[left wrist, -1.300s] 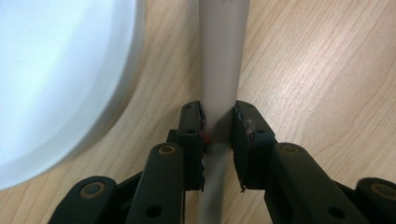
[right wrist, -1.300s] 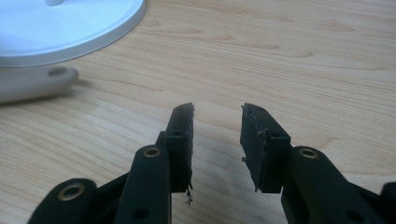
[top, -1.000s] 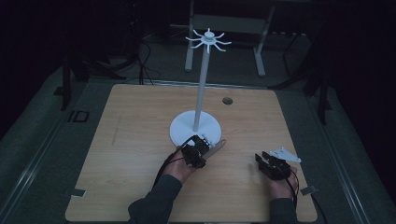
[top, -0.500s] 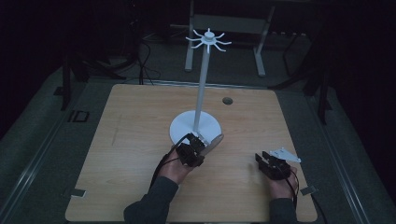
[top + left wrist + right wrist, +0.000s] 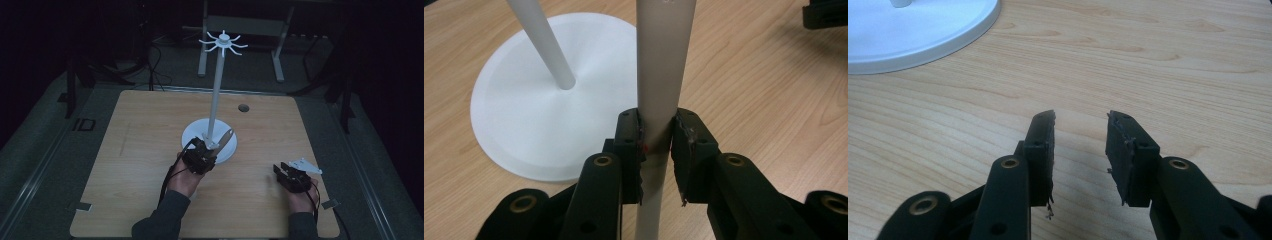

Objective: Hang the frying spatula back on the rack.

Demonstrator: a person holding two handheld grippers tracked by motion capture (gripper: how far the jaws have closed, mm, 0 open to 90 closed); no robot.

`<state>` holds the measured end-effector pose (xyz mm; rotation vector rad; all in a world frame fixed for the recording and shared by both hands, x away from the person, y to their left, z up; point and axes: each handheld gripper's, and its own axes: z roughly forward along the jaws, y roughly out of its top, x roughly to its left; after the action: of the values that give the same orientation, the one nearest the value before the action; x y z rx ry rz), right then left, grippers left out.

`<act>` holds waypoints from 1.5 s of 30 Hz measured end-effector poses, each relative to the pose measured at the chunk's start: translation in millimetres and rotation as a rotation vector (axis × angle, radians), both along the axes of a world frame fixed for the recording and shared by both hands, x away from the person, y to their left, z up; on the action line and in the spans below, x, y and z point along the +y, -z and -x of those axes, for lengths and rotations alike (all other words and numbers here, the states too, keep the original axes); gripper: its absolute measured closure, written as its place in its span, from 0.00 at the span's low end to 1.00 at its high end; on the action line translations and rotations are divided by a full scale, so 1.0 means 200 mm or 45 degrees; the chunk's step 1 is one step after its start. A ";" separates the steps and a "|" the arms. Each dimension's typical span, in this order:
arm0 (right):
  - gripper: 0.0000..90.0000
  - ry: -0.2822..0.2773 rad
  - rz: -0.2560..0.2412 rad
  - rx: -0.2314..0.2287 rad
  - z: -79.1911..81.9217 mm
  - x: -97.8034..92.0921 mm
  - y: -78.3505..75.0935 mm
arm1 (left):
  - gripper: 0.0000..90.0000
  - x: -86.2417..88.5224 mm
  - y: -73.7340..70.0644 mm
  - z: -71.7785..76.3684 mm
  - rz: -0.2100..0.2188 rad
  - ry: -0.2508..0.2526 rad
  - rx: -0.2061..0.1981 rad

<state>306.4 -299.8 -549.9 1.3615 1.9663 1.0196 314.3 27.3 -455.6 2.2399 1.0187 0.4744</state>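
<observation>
The left gripper point(image 5: 658, 137) is clamping a beige strip point(image 5: 663, 75) just over the white stand's base point(image 5: 524, 125). The right gripper point(image 5: 1080, 135) is resting with jaws apart and empty, over the table point(image 5: 150, 130) near its right edge.

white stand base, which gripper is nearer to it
Left. The left gripper sits at the white stand base edge, gripping a beige utensil handle; the right gripper rests apart on bare table.

Dim, murky high view with black surroundings; brighter, evenly lit gripper views, soft shadows, near parts blurred.
</observation>
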 end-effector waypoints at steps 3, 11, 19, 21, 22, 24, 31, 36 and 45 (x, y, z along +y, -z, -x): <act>0.71 0.000 0.002 0.003 0.00 0.00 0.00 | 0.83 0.01 -0.01 0.01 0.012 -0.022 -0.029; 0.71 0.002 0.006 -0.001 0.00 0.00 0.00 | 0.83 0.01 -0.05 0.05 0.061 -0.099 -0.162; 0.71 0.006 0.005 -0.001 0.00 0.00 0.00 | 0.83 0.00 -0.10 0.08 0.115 -0.177 -0.289; 0.71 0.005 0.005 -0.001 0.00 0.00 0.00 | 0.83 0.00 -0.11 0.09 0.138 -0.196 -0.310; 0.71 0.006 0.006 -0.002 0.00 0.00 0.00 | 0.83 0.01 -0.11 0.09 0.146 -0.203 -0.315; 0.70 0.006 0.006 -0.002 0.00 0.00 0.00 | 0.83 0.01 -0.12 0.09 0.161 -0.219 -0.330; 0.71 0.010 0.012 -0.003 0.00 0.00 0.00 | 0.83 0.04 -0.13 0.08 0.183 -0.245 -0.347; 0.70 0.011 0.014 -0.003 0.00 0.00 0.00 | 0.83 0.04 -0.15 0.08 0.212 -0.288 -0.379; 0.70 0.011 0.011 -0.004 0.00 0.00 0.00 | 0.83 0.02 -0.19 0.08 0.245 -0.335 -0.440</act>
<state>306.0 -299.5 -549.6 1.3613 1.9588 1.0079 298.3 31.0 -417.6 1.7845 1.1233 0.8101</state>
